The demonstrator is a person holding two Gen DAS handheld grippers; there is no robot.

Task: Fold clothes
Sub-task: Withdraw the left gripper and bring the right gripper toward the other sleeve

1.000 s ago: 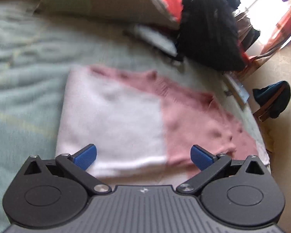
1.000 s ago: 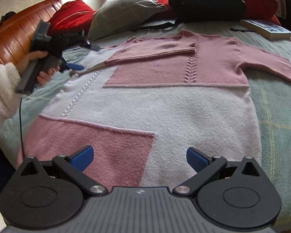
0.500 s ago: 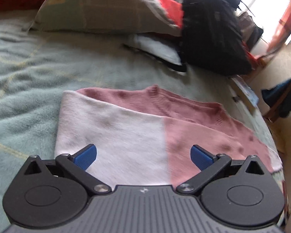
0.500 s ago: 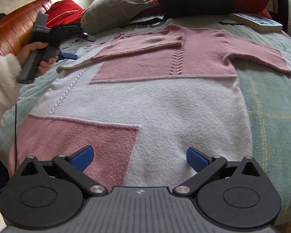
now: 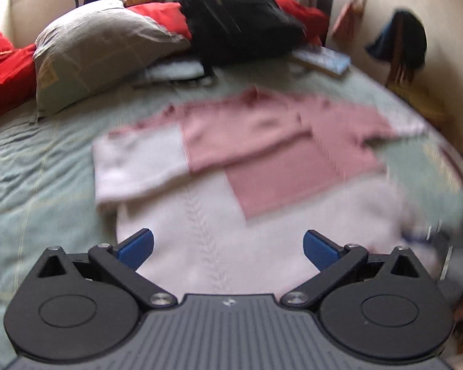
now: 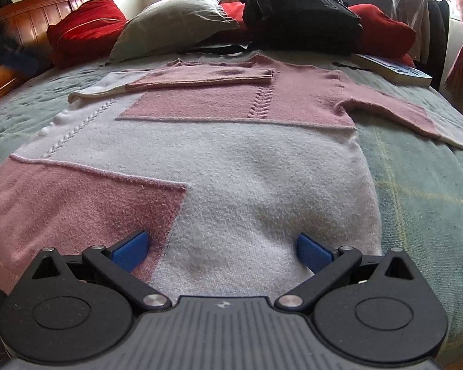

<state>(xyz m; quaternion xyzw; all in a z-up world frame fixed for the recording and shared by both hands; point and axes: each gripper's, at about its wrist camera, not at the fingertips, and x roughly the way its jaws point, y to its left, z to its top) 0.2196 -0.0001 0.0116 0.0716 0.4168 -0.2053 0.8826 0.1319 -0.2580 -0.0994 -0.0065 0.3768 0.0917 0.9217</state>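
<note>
A pink and white sweater [image 6: 219,154] is spread flat on a bed [image 6: 426,191] that's covered with a pale green blanket. One sleeve [image 6: 182,78] is folded across the chest, with its white cuff end sticking out past the side of the body; the other sleeve [image 6: 395,114] is laid out to the side over the blanket.

The right gripper [image 6: 221,251] is held low over the hem end of the sweater, jaws wide apart with nothing between them. One blue fingertip [image 6: 129,251] is seen over the pink patch, the other over the white part. Whether the knit is actually touched can't be told.

The left gripper [image 5: 228,251] is also seen with its jaws spread apart and empty, positioned over the white section beside the cable stitch line. That view is pretty blurry, so finer detail is lost. The sweater [image 5: 231,166] is shown there from the side with the folded sleeve [image 5: 176,151].

At the head of the bed, a grey pillow [image 6: 176,30] is propped between red cushions [image 6: 86,27], and a black bag [image 6: 302,12] is set just beside it. A book [image 6: 392,69] is lying on the blanket near the outstretched sleeve. A wooden headboard [image 6: 31,15] can be made out at the far left of the right wrist view.
</note>
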